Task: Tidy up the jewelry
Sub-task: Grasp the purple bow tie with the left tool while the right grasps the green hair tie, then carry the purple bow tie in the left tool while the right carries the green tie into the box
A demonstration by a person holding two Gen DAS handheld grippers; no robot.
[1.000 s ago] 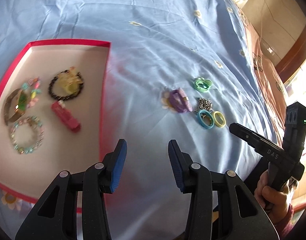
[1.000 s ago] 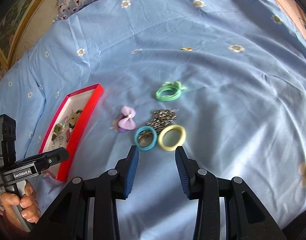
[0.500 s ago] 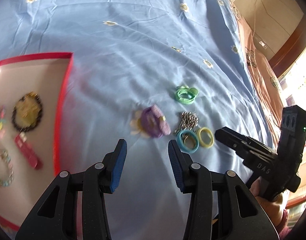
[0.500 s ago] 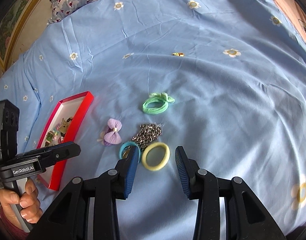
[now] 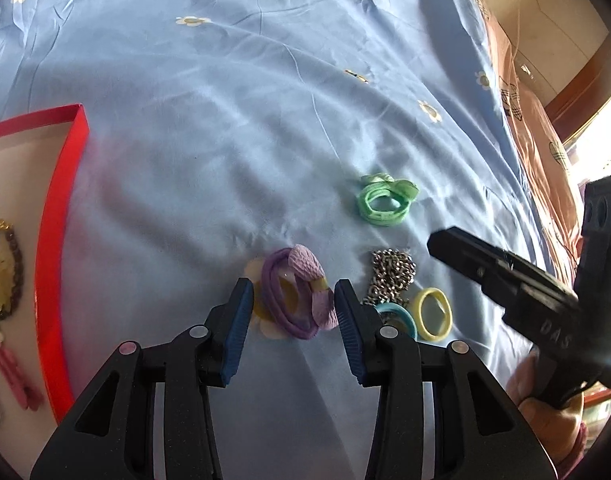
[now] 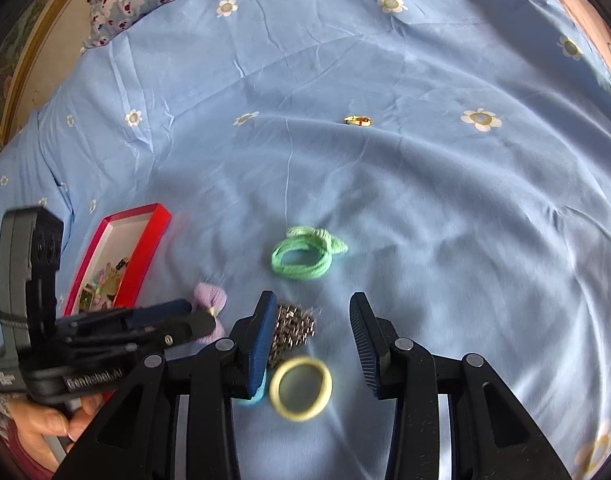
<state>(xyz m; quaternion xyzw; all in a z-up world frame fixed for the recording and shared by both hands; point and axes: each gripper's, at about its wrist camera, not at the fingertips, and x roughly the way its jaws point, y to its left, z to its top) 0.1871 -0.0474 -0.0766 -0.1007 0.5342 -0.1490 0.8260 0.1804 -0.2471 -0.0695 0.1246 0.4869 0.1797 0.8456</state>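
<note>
Straddling purple bow tie (image 5: 295, 298) now (left tongs (image 5: 291, 312) closing).

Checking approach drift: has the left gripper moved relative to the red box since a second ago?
Yes. The left gripper has shifted away from the red box, toward the purple hair tie, which now sits between its closing jaws.

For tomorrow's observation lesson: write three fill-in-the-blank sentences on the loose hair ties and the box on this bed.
1. The hair tie with the bow, between the left gripper's jaws, is ____.
2. The jewelry box has a ____ rim.
3. Farthest up the sheet lies the ____ tie.

Missing words: purple; red; green
</note>
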